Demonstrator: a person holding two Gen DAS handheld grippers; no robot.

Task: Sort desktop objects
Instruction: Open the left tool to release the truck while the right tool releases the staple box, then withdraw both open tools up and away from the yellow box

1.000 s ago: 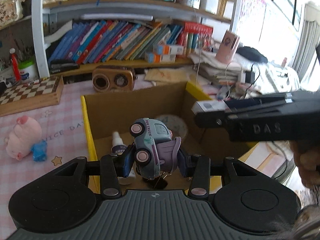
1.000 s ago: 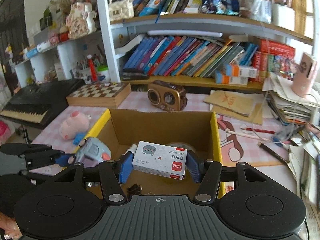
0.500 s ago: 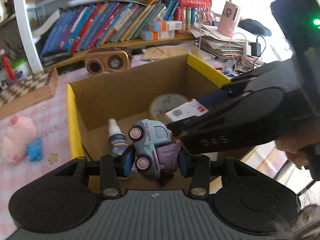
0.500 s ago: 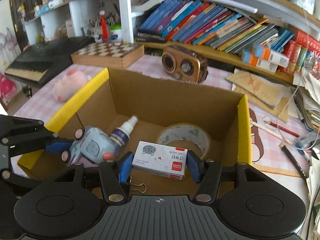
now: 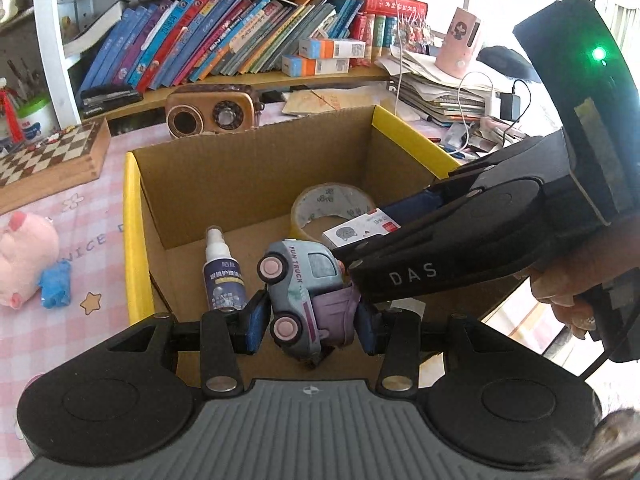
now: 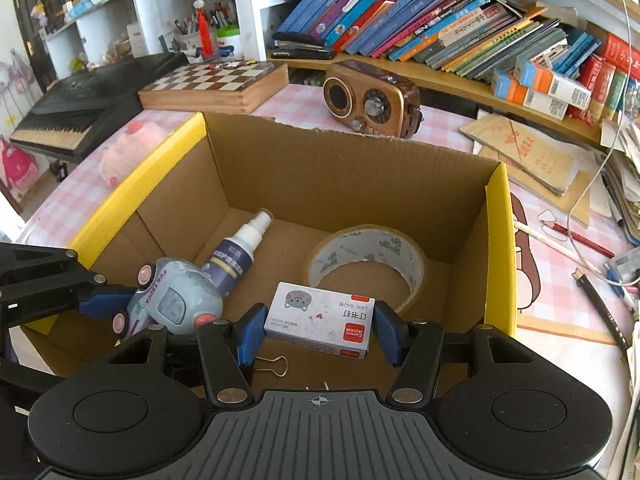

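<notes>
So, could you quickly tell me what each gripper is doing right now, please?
Left gripper: closed on the toy truck.
Right gripper: closed on the staple box.

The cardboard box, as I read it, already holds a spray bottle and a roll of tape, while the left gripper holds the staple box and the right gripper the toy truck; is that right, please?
Not quite: the grippers are swapped. The left wrist view shows the left gripper holding the toy truck; the right wrist view shows the right gripper holding the staple box. The spray bottle and roll of tape do lie in the cardboard box.
</notes>
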